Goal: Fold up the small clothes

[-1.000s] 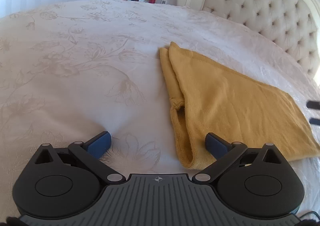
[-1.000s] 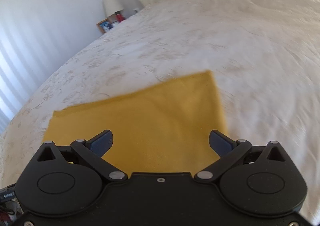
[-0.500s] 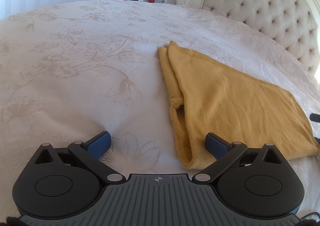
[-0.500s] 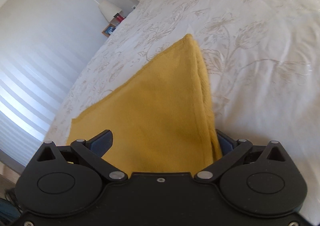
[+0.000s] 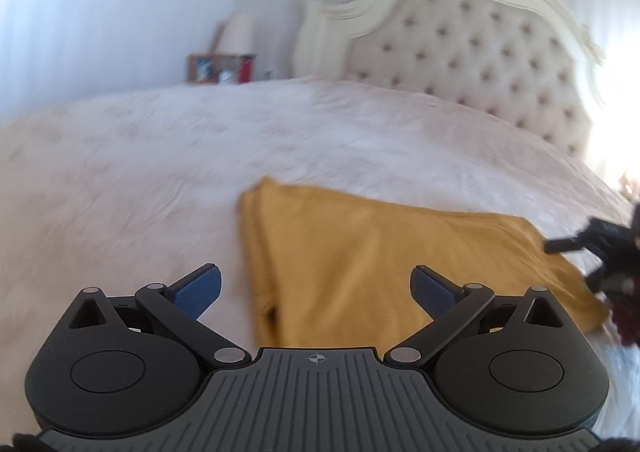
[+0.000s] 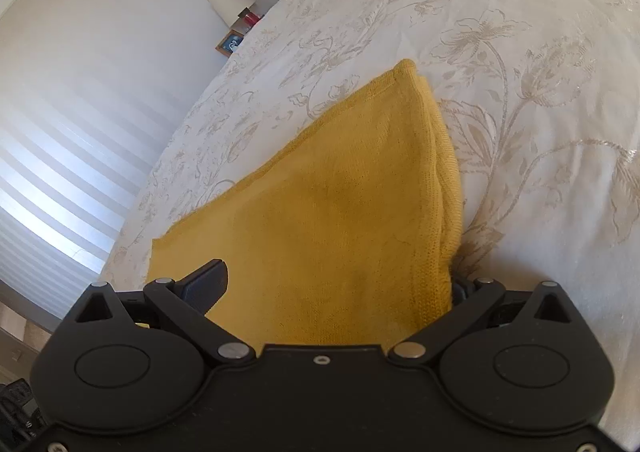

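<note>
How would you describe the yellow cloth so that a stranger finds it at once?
Start from the bed with the tufted headboard and its white flowered bedspread. The folded yellow cloth lies flat on it, the only coloured thing there.

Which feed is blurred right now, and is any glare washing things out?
Left wrist view: motion-blurred throughout, the bedspread pattern smeared, bright glare at the right edge beside the headboard. Right wrist view: sharp, the yellow cloth knit visible, window blinds bright.
</note>
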`<state>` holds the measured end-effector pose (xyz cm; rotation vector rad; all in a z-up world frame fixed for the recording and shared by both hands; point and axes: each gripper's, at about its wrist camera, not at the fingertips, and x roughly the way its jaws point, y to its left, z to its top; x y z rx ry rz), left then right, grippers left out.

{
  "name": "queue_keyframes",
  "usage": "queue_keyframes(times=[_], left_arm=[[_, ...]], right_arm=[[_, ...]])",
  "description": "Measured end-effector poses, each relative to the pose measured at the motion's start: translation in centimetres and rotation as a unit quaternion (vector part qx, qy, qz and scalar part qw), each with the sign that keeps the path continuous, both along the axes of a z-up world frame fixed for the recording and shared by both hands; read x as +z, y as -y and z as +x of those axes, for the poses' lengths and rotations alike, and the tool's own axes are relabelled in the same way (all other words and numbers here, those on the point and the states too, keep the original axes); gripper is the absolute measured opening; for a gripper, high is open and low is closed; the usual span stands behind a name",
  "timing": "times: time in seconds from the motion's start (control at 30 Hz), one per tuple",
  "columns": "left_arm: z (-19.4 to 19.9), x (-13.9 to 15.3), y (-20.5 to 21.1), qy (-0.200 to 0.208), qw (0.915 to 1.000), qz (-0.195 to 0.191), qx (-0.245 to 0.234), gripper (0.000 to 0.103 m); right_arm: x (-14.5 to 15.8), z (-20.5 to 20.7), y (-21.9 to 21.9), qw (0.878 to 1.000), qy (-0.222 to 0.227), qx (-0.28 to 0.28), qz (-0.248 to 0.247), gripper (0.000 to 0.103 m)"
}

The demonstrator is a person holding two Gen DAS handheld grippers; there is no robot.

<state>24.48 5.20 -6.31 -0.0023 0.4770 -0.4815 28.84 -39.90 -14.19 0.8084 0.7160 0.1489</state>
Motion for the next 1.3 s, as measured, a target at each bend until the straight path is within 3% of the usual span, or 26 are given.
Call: queue_keyframes(times=[0.13,0.3,0.37,0.53,0.57,0.8,1.07,1.3], left_arm=[[-0.4,-1.1,2.7,-0.006,0.9982,0.031,-0.051,0.102],[0.5,-3.2,3.7,-0.067,0.9941,0.055,-0.065,0.102],[1.3,-4.2,3.4,-0.1,0.9913,0.059,-0.062,0.102],[1.6,-4.3,3.0,-0.104,0.9918,0.047,-0.058,0.102],[1.6,-4.2,3.0,-0.102,0.9919,0.048,-0.059,0.102],[1.4,-2.6,2.3,-0.082,0.9946,0.039,-0.051,0.102],[2.6,-1.0,-0.6,-0.09,0.9959,-0.006,-0.006,0.102],[3.7,-0.3,-3.8,-0.108,0.9926,-0.033,0.045,0.102]], right_arm=[[0.4,-0.1,-0.3,1.0,-0.004,0.009,-0.015,0.103],[0.4,-0.2,-0.3,1.0,0.0,0.017,-0.019,0.101],[0.5,-0.3,-0.3,1.0,-0.004,0.015,-0.026,0.092],[0.6,-0.3,0.0,0.998,-0.035,0.005,-0.047,0.029],[0.7,-0.4,0.0,0.998,-0.038,0.002,-0.047,0.026],[4.9,0.3,-2.5,0.993,-0.038,-0.002,-0.113,0.024],[11.8,4.2,-9.7,0.985,0.003,0.074,-0.159,0.024],[11.6,8.7,-20.5,0.97,0.012,0.18,-0.162,0.024]])
